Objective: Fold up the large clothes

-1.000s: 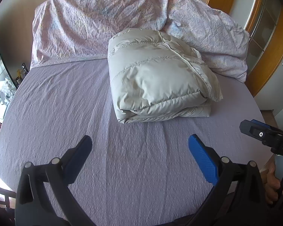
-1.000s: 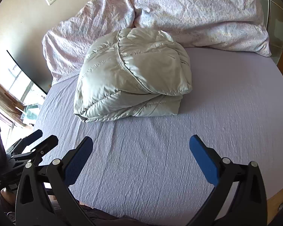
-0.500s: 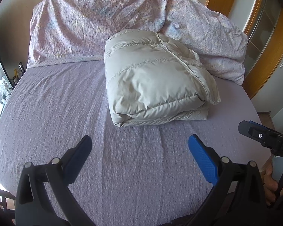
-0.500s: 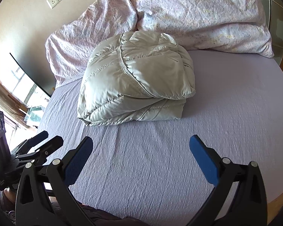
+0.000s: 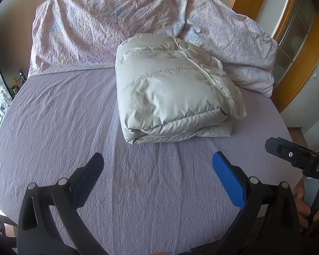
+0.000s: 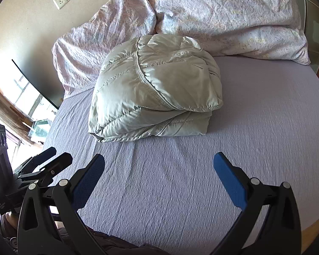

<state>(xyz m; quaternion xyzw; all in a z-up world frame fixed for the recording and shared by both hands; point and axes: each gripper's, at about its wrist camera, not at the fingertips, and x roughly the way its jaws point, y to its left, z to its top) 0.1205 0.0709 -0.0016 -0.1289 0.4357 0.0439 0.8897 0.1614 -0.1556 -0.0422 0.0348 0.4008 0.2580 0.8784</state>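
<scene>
The far side of the folded jacket (image 5: 172,93) hides behind its own bulk, and it covers the pillows' (image 5: 108,29) lower edges. The small clutter (image 5: 8,93) by the window is too tiny to name. The hand (image 5: 306,204) on the right gripper (image 5: 297,159) — only knuckles show — is cut off at the edge.

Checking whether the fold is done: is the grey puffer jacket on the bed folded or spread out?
Folded. The puffer jacket sits as a compact stacked bundle on the bed sheet, layers visible along its near edge.
</scene>
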